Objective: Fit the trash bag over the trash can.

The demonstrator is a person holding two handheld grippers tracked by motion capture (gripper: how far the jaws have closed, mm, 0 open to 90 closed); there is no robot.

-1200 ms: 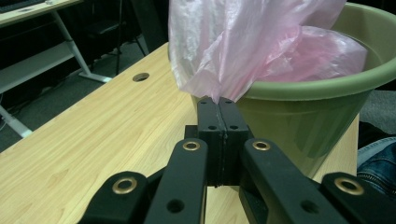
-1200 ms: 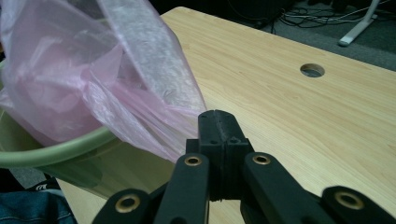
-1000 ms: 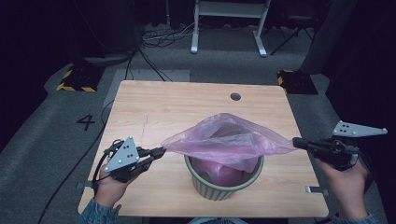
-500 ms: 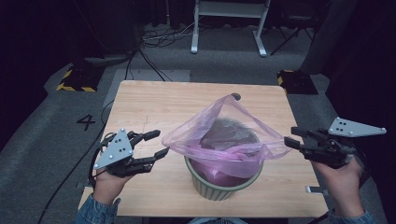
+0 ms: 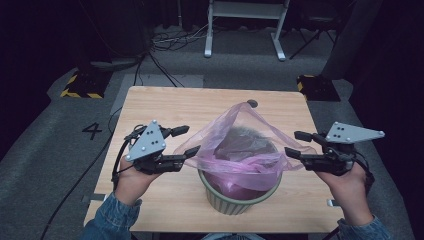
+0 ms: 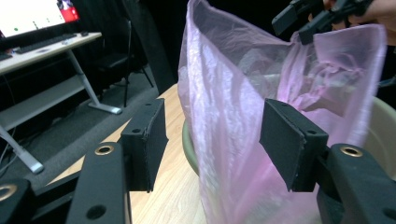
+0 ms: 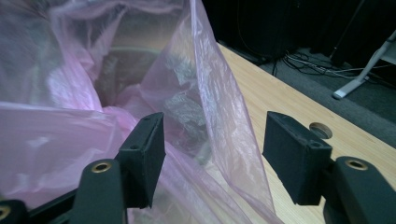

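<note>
Pink film forms one bag [image 5: 243,146] lining one green bin [image 5: 240,198] on the table [image 5: 165,102]. Two claws are seen: left claw [image 5: 188,141] and right claw [image 5: 294,143], both spread wide, the bag's edges between their jaws, ungripped.

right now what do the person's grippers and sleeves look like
Both the left gripper and right gripper are black, each with two flat rectangular jaw pads carrying brass-coloured screw inserts. Each is topped by a grey three-cornered plate with small white dots. A black cable loops from the left one. The person wears blue denim sleeves with buttoned cuffs.
</note>
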